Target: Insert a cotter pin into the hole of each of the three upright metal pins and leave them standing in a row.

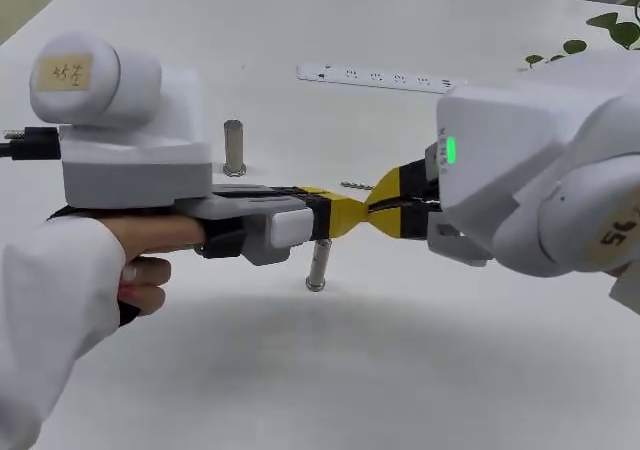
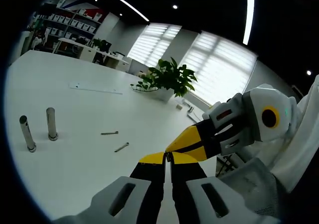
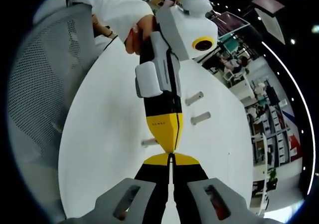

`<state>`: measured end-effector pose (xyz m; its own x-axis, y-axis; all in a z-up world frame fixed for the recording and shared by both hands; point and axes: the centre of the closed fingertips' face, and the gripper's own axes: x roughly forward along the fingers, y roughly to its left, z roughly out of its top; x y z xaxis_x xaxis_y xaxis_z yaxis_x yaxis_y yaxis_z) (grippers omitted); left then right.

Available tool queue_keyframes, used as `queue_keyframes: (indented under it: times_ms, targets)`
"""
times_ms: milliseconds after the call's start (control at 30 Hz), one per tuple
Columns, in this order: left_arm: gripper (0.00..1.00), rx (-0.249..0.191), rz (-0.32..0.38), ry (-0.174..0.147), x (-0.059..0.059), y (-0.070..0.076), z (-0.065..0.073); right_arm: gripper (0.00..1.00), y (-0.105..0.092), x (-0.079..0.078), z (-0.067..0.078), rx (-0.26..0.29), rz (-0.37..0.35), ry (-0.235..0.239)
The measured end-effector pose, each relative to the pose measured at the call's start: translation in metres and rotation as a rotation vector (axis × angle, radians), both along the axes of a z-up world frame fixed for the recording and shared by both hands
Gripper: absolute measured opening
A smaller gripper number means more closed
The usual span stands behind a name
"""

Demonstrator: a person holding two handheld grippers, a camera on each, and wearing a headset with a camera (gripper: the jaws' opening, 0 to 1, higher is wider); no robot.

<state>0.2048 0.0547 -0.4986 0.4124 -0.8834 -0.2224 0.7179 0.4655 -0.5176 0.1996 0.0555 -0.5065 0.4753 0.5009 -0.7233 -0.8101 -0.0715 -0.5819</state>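
Head view, looking down on a white desk (image 1: 450, 370). Left tool (image 1: 352, 213) reaching in from the left, held by a hand (image 1: 150, 260) in a white sleeve. Right tool (image 1: 378, 208) reaching in from the right. Nose to nose above the desk, yellow tips touching.

Jaws of both drawn together, seen again in each tool's own view as two yellow tips pressed flat against each other. Too small to tell whether anything thin is nipped between either pair.

One metal pin (image 1: 318, 265) standing upright on the desk right below the left tool, just short of the meeting tips. A second metal pin standing upright farther back and to the left. One cotter pin (image 1: 357, 185) lying flat on the desk just behind the tips, touching neither tool.

Left gripper view: two metal pins (image 2: 51, 124) upright and near each other at the left, and two cotter pins (image 2: 109, 133) lying loose on the desk between those and the tips.

Right gripper view: three pins on the desk, two close together and the third apart, beside the left tool's yellow tip.

Farther back on the desk, a long white power strip (image 1: 380, 77) and a leafy green plant (image 2: 167, 77). A grey mesh chair (image 3: 45, 69) at the desk's edge in the right gripper view
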Motion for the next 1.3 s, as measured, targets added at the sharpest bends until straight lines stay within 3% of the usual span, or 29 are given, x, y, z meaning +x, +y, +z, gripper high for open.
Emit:
queue_keyframes:
  times_ms: [300,433,500,533,600,733,833,967,1033,1167,1233,1300]
  targets:
    - [0.00,0.000,0.000,-0.007,-0.002,0.001,0.002,0.00,0.001,0.000,0.003,0.004,-0.001,-0.011]
    - [0.00,0.001,-0.014,0.043,-0.007,0.002,0.000,0.00,0.002,-0.004,0.001,0.009,0.006,0.006]
    - [0.00,0.016,-0.015,0.017,-0.007,0.002,0.000,0.00,0.002,-0.005,0.001,0.001,0.013,0.001]
    - [0.00,0.027,-0.014,-0.005,-0.006,0.002,0.001,0.00,0.002,-0.004,0.002,-0.009,0.028,-0.017]
    - [0.00,0.037,-0.018,-0.009,-0.007,0.003,0.000,0.00,0.004,-0.005,0.001,-0.051,0.103,-0.073]
    - [0.00,0.064,-0.024,-0.047,-0.009,0.004,-0.001,0.00,0.005,-0.006,0.000,-0.052,0.103,-0.071]
    - [0.00,0.066,-0.026,-0.050,-0.010,0.005,0.000,0.00,0.008,-0.005,0.002,-0.024,0.112,-0.069]
    - [0.00,0.083,-0.028,-0.076,-0.011,0.008,0.000,0.08,0.007,-0.002,0.004,-0.004,0.100,-0.063]
    - [0.00,0.091,-0.031,-0.095,-0.012,0.010,0.001,0.08,0.003,0.000,0.002,-0.003,0.086,-0.043]
    - [0.00,0.105,-0.041,-0.136,-0.012,0.012,0.003,0.11,0.003,-0.004,-0.002,0.065,0.035,0.058]
    - [0.00,0.110,-0.041,-0.138,-0.012,0.014,0.003,0.13,0.002,-0.009,-0.005,0.091,0.020,0.120]
    - [0.00,0.127,-0.050,-0.173,-0.013,0.016,0.004,0.14,-0.001,-0.009,-0.005,0.108,-0.001,0.148]
